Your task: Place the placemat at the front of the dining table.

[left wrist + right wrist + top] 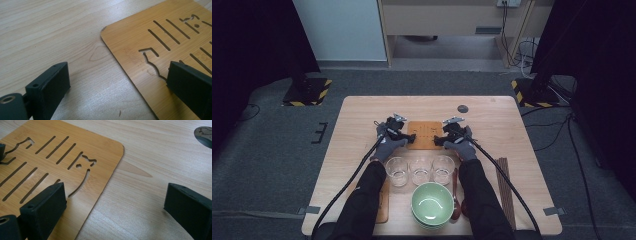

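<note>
A slotted bamboo board (425, 131) with a cut-out cat outline lies flat at the table's middle. My left gripper (410, 137) sits at its left edge and my right gripper (438, 140) at its right edge. In the left gripper view the open left gripper (120, 72) straddles the board (155, 50) edge: one jaw over the bamboo, the other over bare table. The right gripper view is mirrored: the open right gripper (116, 195) has one jaw over the board (82, 147), the other over the tabletop. Nothing is clamped.
Three clear glasses (420, 170) stand in a row just behind a stack of green bowls (431, 202). A spoon (455, 192) and dark chopsticks (504, 185) lie to the right. A second bamboo board (383, 204) lies under the left forearm. A grey disc (462, 108) sits farther back.
</note>
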### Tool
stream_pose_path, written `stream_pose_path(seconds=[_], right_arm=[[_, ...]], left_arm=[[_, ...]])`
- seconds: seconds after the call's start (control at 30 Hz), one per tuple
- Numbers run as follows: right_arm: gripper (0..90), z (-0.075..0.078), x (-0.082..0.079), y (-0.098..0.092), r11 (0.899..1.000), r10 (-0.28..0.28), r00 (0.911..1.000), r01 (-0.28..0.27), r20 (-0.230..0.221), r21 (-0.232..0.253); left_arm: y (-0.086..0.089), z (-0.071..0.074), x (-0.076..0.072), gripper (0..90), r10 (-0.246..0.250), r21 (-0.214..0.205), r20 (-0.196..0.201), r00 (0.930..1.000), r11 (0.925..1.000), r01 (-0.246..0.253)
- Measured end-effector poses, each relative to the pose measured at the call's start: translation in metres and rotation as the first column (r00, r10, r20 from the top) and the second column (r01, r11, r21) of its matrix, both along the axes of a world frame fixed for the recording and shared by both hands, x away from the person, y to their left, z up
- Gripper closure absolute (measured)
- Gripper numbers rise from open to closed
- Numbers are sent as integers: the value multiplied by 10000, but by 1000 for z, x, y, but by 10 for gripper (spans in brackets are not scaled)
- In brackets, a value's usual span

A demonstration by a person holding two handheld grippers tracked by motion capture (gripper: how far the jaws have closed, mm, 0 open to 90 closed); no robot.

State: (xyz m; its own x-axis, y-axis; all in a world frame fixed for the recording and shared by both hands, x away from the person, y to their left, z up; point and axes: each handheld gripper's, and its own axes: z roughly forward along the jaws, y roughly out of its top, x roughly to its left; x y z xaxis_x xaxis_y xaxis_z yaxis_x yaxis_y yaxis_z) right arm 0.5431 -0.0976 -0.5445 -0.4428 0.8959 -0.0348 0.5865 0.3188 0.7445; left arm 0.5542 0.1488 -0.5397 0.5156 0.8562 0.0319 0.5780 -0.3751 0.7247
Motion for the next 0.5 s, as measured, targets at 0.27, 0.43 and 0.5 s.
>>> stream_pose_path(seconds=[0.27,0.43,0.5], right_arm=[[43,0,-1,1,9999,-127,9999,127,-9,18],[42,0,-1,1,9999,-167,9999,167,-27,32],[40,0,-1,1,9997,-229,9997,230,-55,56]], left_arm=[[0,0,1,49,75,-30,-8,10000,10000,-75],[-1,0,0,56,125,-38,21,9999,9999,-125],[-1,0,0,65,116,-85,3,9999,9999,-116]])
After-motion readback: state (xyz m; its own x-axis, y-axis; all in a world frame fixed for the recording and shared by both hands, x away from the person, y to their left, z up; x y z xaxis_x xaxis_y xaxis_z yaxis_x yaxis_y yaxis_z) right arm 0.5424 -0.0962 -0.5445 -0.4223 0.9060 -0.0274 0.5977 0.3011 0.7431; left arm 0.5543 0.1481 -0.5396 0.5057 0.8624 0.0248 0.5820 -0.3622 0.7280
